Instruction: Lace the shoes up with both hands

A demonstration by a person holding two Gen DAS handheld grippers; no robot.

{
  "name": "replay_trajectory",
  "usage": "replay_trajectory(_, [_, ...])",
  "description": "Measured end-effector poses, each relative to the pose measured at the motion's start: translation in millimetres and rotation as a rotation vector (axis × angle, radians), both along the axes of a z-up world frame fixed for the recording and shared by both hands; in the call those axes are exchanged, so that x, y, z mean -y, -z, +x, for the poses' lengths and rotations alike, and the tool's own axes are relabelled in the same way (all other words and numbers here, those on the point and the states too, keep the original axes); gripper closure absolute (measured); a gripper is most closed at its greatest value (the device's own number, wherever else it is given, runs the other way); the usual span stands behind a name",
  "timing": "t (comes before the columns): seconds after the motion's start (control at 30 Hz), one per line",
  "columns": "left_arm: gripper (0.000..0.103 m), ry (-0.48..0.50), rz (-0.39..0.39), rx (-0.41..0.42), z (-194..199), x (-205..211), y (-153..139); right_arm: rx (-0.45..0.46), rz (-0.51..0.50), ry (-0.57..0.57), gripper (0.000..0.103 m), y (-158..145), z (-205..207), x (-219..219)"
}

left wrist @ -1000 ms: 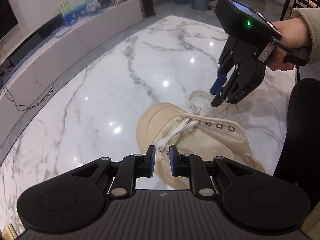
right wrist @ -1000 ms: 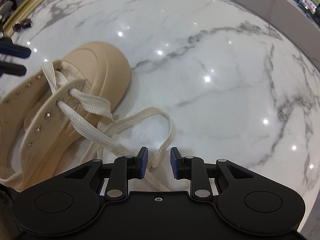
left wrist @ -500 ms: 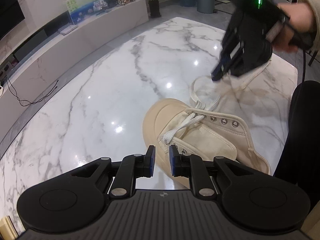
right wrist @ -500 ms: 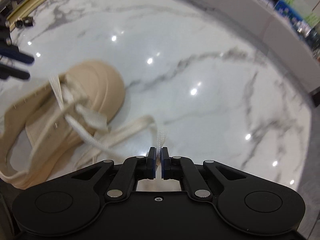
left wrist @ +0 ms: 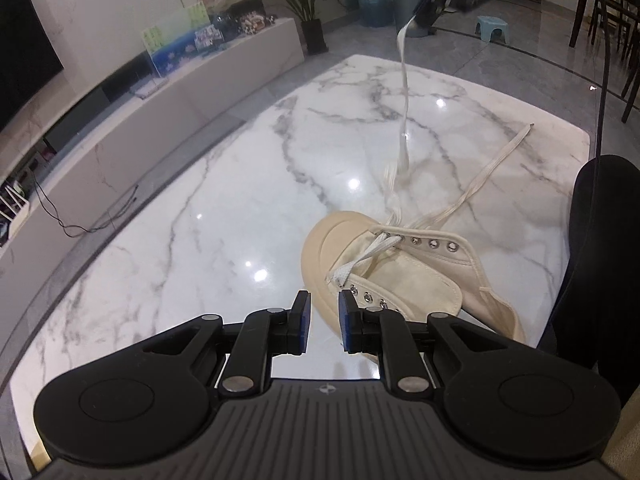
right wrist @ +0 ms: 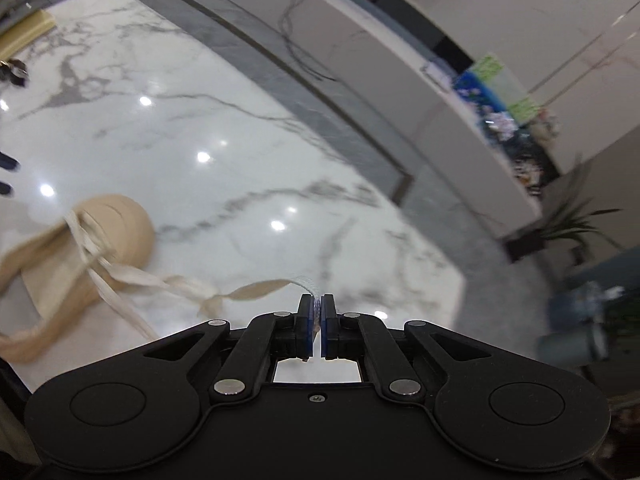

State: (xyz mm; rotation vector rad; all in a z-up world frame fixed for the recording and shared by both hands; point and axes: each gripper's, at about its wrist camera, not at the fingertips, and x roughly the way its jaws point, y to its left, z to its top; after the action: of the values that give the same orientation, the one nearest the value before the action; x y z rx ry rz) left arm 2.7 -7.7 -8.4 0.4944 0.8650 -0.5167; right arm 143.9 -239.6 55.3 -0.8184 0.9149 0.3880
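**Right gripper lifts one lace end high above the shoe**

Closest to me, in the left wrist view, my left gripper [left wrist: 323, 322] hangs just above the near edge of the marble table [left wrist: 208, 216], its blue pads parted with nothing between them. Just past those pads lies the beige shoe [left wrist: 400, 272], toe pointing away and to the left, its canvas collar slumped open toward the right. Metal eyelets [left wrist: 434, 243] run along the far flap, and only the lowest pair near the toe carries lace.

From that crossing, one lace end [left wrist: 404, 92] rises steeply off the shoe and up through the air, taut in its upper stretch and slightly crumpled lower down. It ends at my right gripper [left wrist: 424, 16], which sits high at the top of the frame, blurred. The other lace end [left wrist: 492, 172] lies slack on the marble, running away to the right.

From the right wrist camera, my right gripper [right wrist: 318, 328] is clamped hard on the lace, the woven tip poking out just above the closed pads. The shoe is down at the left, blurred.

Farther off, a long white cabinet [left wrist: 168, 108] runs along the wall beyond the table, with a potted plant [left wrist: 308, 4] at its far end.
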Motion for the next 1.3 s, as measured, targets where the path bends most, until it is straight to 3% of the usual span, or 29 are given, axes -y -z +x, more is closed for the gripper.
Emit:
replay_trajectory(0.37, [0.088,0.010,0.020,0.046,-22,7,-17,0.155,-0.166,0.177,0.102,-47,-8,74])
replay_trajectory(0.67, [0.088,0.001,0.014,0.072,-27,6,-25,0.195,-0.223,0.319,0.103,-64,2,128])
replay_trajectory(0.8, [0.088,0.003,0.018,0.072,-26,6,-24,0.217,-0.229,0.347,0.103,-63,1,133])
replay_trajectory(1.0, [0.088,-0.003,0.002,0.049,-23,3,-18,0.160,-0.193,0.223,0.103,-52,-8,99])
replay_trajectory(1.3, [0.088,0.007,-0.013,-0.007,-15,1,-1,-0.011,-0.130,-0.100,0.103,10,-31,5])
